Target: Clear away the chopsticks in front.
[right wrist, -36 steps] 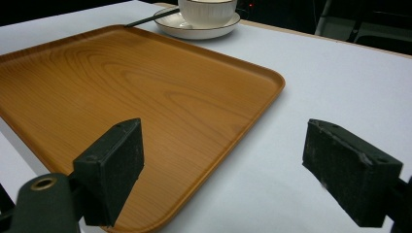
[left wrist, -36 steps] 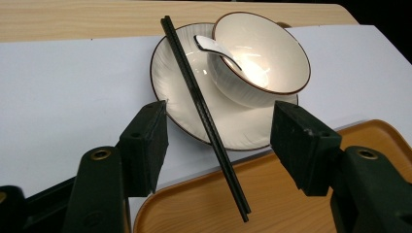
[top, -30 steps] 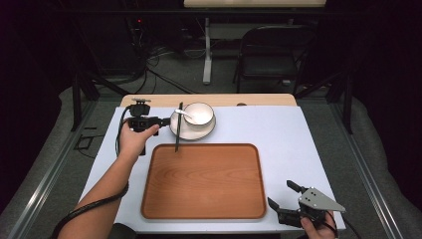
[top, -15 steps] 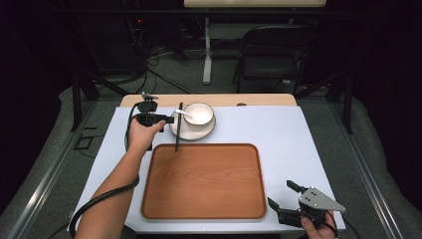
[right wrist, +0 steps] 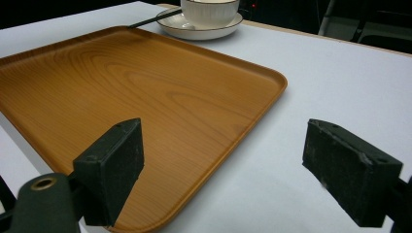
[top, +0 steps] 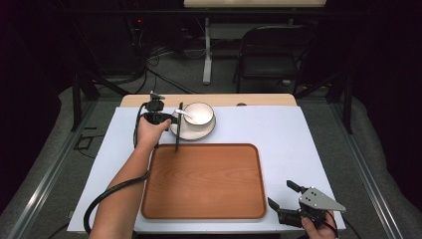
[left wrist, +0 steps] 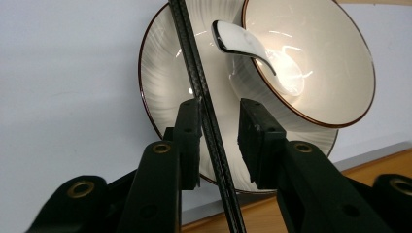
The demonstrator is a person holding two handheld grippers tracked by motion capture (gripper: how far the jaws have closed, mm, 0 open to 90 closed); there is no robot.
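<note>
In the high view, the left tongs [top: 168, 118] sit at the left edge of the saucer [top: 185, 133], which stands on the white counter [top: 278, 134] just beyond the far left corner of the wooden tray [top: 204, 181]. The pair of black chopsticks [top: 177, 130] leans across that left rim of the saucer, its near end reaching down to the tray's far edge, and the tongs meet it at about its middle. A bowl [top: 199, 113] with a white spoon [top: 183, 114] in it sits on the saucer, to the right of the chopsticks. The right tongs [top: 278, 195] rest near the tray's near right corner, well apart from the saucer, jaws spread. In the left gripper view, the chopsticks [left wrist: 206, 116] run straight up between the two black jaws of the left tongs [left wrist: 219, 125], with the saucer [left wrist: 163, 87] beneath and the bowl [left wrist: 320, 63] and spoon [left wrist: 240, 41] up to the right of them. These jaws have just been closing; the left pad [left wrist: 189, 131] seems to touch the sticks, though it is hard to be sure at this angle, while a clear gap remains to the right pad, so they are not yet clamped. In the right gripper view, the right tongs [right wrist: 223, 160] stand wide apart with nothing between them, over the tray's [right wrist: 145, 92] near corner and the counter [right wrist: 340, 77]; the saucer [right wrist: 194, 30], bowl [right wrist: 210, 10] and chopstick end [right wrist: 145, 21] lie beyond the tray's far side.
</note>
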